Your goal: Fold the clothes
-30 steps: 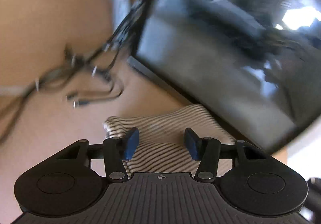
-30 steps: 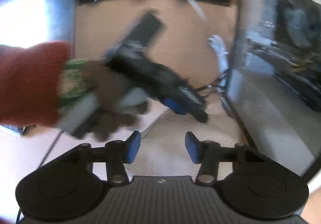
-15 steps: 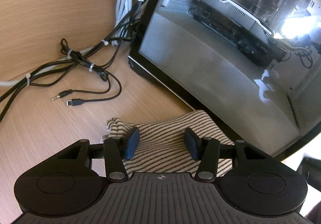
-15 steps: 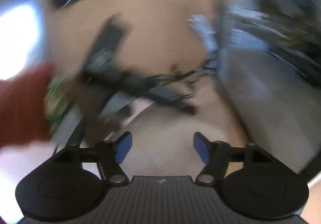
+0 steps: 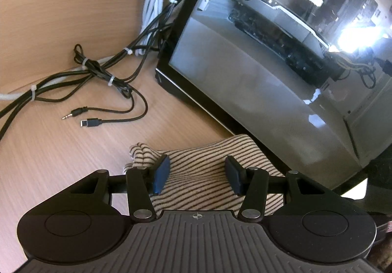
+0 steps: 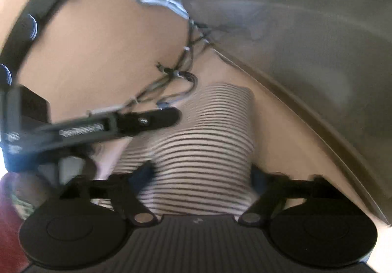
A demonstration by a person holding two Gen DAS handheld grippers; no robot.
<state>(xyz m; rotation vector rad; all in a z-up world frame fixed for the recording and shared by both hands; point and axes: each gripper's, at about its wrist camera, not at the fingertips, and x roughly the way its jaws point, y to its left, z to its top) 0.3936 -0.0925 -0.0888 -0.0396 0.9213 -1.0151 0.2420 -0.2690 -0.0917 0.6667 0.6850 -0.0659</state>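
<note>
Left wrist view: left gripper point(image 5: 197, 173) spread wide over the striped cloth point(image 5: 196, 175) beside the PC case point(image 5: 281, 65), right gripper point(image 6: 201, 175) spread too, straddling it.

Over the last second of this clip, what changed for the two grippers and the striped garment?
The right gripper opened wider and swung in low over the striped garment, which now runs between its fingers; it grips nothing. The left gripper, blurred a second ago, settled and since half a second ago has stayed open over the garment, near the PC case. The cables lie as before.
</note>
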